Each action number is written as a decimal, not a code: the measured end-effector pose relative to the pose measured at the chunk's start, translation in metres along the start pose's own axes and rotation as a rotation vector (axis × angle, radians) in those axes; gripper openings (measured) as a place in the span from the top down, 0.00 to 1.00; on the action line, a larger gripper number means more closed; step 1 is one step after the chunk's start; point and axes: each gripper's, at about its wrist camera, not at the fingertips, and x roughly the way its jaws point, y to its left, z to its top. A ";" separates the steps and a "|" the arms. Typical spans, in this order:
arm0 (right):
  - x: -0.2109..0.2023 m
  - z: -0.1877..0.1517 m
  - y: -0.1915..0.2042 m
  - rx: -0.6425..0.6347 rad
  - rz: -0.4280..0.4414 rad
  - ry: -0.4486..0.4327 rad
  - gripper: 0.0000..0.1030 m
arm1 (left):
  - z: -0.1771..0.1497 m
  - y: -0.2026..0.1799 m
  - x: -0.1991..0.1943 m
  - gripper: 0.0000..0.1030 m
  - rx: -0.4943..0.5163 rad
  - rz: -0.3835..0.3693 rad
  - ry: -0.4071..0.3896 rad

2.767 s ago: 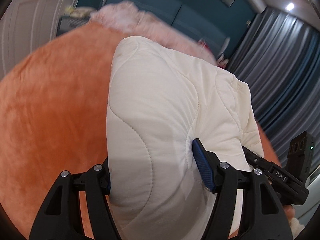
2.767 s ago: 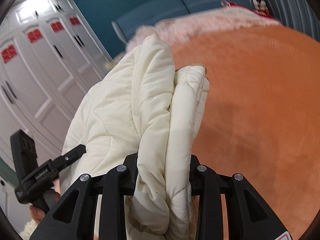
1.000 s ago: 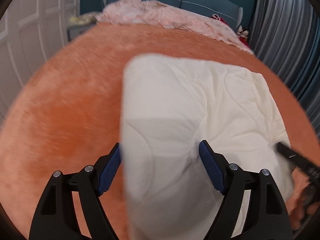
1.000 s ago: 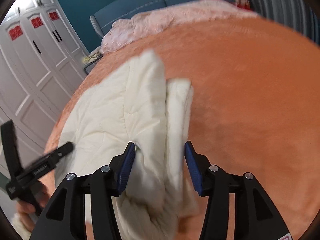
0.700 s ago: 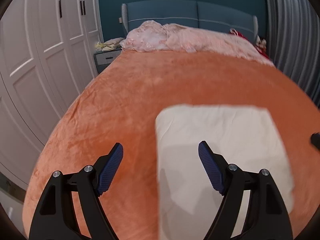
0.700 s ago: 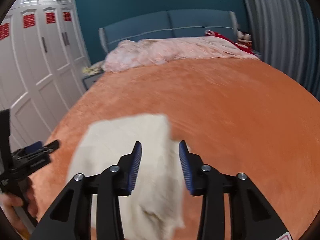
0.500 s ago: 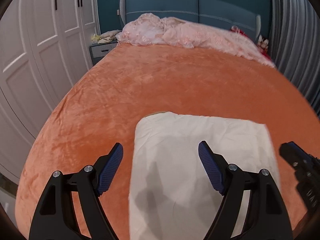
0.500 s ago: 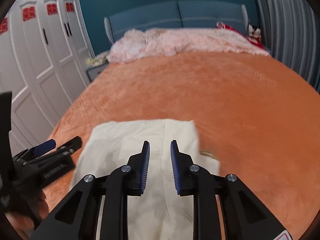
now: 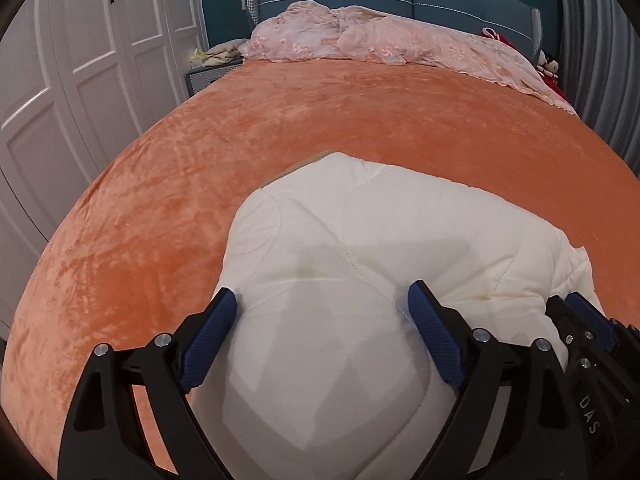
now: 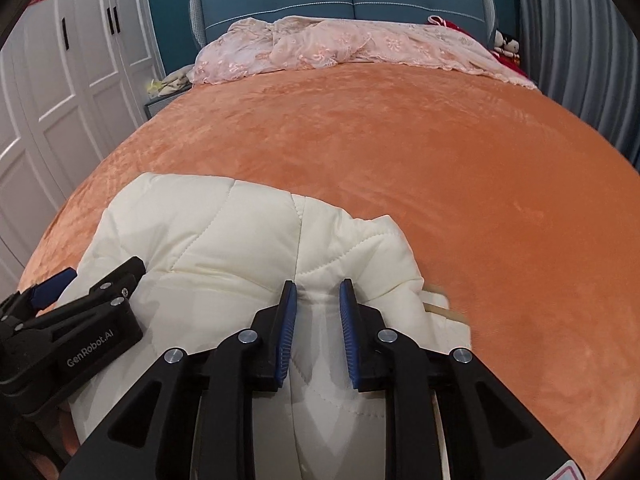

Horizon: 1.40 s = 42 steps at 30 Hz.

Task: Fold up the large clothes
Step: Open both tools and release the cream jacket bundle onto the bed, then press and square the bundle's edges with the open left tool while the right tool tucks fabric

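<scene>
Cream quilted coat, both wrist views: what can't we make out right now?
- Near end of the cream quilted coat: cut off by the bottom edge in both views.
- Left gripper grip: jaws wide, padding bulges between the pads; clamping cannot be told.
- Right gripper: pinches a fold; its depth is hidden by the fingers.
- Tan piece at the coat's right edge: mostly covered, unidentifiable.
- Orange bedspread under the coat: hidden.

Both tools share one build. The left gripper (image 9: 322, 332) has matte black angular linkage arms, silver round screw heads at the pivots, and fingers (image 9: 208, 340) faced with ribbed blue pads. The right gripper (image 10: 318, 334) matches it, its fingers (image 10: 286, 336) blue-ribbed too. White lettering marks the black housings: "GenRobot.AI" on the left one, "DAS" on the right one.
</scene>
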 end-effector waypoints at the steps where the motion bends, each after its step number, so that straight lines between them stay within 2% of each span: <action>1: 0.003 0.000 -0.003 0.008 0.009 0.002 0.82 | 0.000 -0.001 0.002 0.16 0.000 0.000 0.002; 11: 0.015 -0.004 -0.003 0.026 0.017 -0.019 0.82 | -0.004 -0.004 0.016 0.15 0.000 0.020 -0.002; 15: 0.010 0.002 -0.004 0.018 0.026 0.022 0.81 | 0.001 -0.001 0.009 0.15 0.001 0.003 0.024; 17: -0.015 0.011 -0.007 0.029 0.039 0.049 0.81 | 0.004 0.006 -0.004 0.15 0.002 -0.016 0.043; 20: -0.079 0.003 -0.010 -0.004 0.102 0.010 0.80 | -0.007 0.024 -0.050 0.16 0.028 -0.062 0.047; 21: -0.089 -0.002 -0.010 -0.025 0.098 0.012 0.76 | -0.012 0.028 -0.060 0.16 0.038 -0.068 0.054; 23: -0.109 -0.021 -0.011 -0.070 0.065 0.045 0.76 | -0.026 0.035 -0.075 0.16 0.056 -0.068 0.081; 26: -0.104 -0.049 -0.017 -0.069 0.041 0.147 0.76 | -0.051 0.039 -0.085 0.16 0.058 -0.070 0.129; 28: -0.098 -0.058 -0.020 -0.062 0.040 0.164 0.75 | -0.063 0.037 -0.087 0.14 0.053 -0.062 0.125; 32: -0.087 -0.062 -0.012 -0.075 0.006 0.178 0.71 | -0.075 0.036 -0.080 0.13 0.009 -0.045 0.107; 34: -0.082 -0.062 -0.011 -0.067 0.000 0.183 0.70 | -0.080 0.040 -0.074 0.04 -0.033 -0.047 0.100; 38: -0.075 -0.066 -0.014 -0.045 0.007 0.169 0.68 | -0.089 0.051 -0.061 0.04 -0.107 -0.102 0.093; 42: -0.071 -0.071 -0.017 -0.033 0.014 0.150 0.68 | -0.092 0.046 -0.060 0.04 -0.083 -0.087 0.051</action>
